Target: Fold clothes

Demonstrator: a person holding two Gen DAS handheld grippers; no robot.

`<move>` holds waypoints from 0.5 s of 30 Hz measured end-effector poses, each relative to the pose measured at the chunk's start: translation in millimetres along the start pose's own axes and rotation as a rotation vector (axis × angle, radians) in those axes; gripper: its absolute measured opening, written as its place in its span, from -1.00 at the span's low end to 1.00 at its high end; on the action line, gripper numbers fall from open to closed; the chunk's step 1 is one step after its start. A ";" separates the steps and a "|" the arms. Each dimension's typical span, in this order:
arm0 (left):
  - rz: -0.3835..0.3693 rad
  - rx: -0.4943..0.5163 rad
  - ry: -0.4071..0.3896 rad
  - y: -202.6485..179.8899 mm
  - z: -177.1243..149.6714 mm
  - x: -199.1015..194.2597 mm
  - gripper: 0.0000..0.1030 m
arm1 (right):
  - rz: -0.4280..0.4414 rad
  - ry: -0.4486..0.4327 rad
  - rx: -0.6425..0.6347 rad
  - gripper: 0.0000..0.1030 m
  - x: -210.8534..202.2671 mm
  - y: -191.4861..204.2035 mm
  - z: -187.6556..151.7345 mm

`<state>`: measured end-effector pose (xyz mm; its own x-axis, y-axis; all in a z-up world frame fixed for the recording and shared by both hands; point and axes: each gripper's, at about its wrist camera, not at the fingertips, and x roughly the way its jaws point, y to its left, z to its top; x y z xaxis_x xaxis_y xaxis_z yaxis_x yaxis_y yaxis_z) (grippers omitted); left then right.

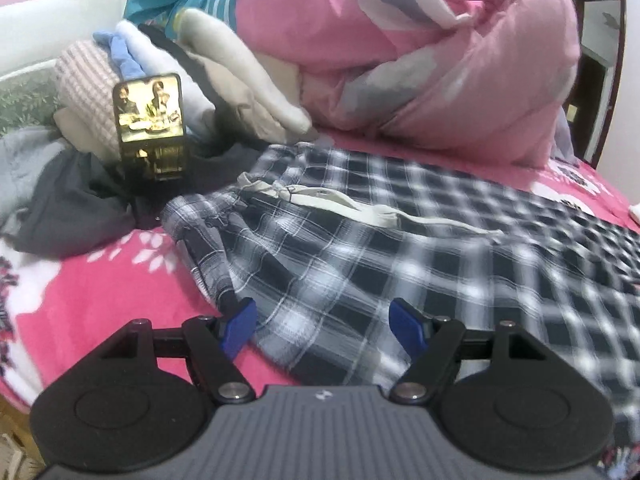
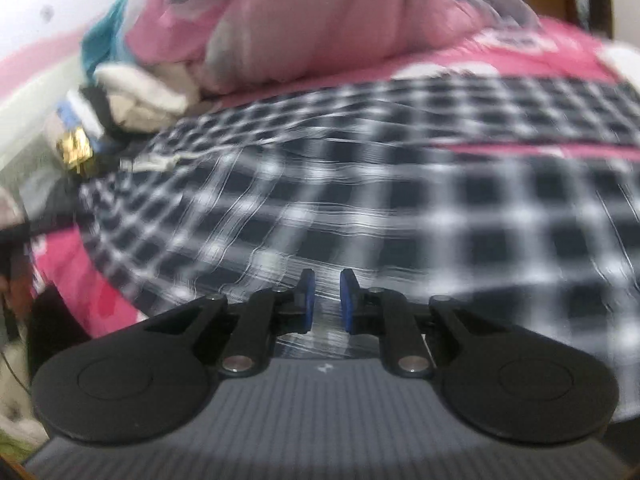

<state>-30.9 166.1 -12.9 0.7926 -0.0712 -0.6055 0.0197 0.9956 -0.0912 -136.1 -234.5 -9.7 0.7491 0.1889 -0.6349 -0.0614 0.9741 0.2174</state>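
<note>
A black-and-white plaid garment [image 1: 360, 248] with a pale drawstring waistband [image 1: 320, 196] lies spread on the pink bed [image 1: 100, 296]. My left gripper [image 1: 322, 322] is open, its blue pads just above the garment's near edge, holding nothing. In the right wrist view the same plaid garment [image 2: 360, 184] fills the middle, blurred. My right gripper [image 2: 327, 300] hovers low over it with the jaws nearly together, a narrow gap between the pads; no cloth shows clamped between them.
A rolled pink quilt [image 1: 440, 60] lies at the back of the bed. A heap of mixed clothes [image 1: 160, 80] sits at the back left, with a phone [image 1: 150, 120] propped against it showing video. A dark grey garment [image 1: 72, 208] lies left.
</note>
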 end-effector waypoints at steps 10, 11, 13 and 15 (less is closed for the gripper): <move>0.085 -0.142 0.023 50.7 -11.6 4.9 0.42 | 0.070 0.004 -0.415 -0.70 0.5 96.4 -17.4; 0.083 -0.150 0.018 53.0 -11.8 3.5 0.42 | 0.061 -0.009 -0.425 -0.70 8.2 101.8 -11.7; 0.084 -0.168 0.010 56.5 -11.4 1.1 0.42 | 0.045 -0.033 -0.443 -0.68 23.6 111.8 -0.4; 0.092 -0.186 0.010 59.7 -10.1 1.2 0.42 | 0.053 -0.016 -0.421 -0.65 40.5 115.3 1.2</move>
<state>-34.9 224.8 -27.1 0.7797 0.0176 -0.6259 -0.1658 0.9697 -0.1793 -112.0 -114.7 -9.4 0.7475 0.2416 -0.6188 -0.3617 0.9294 -0.0740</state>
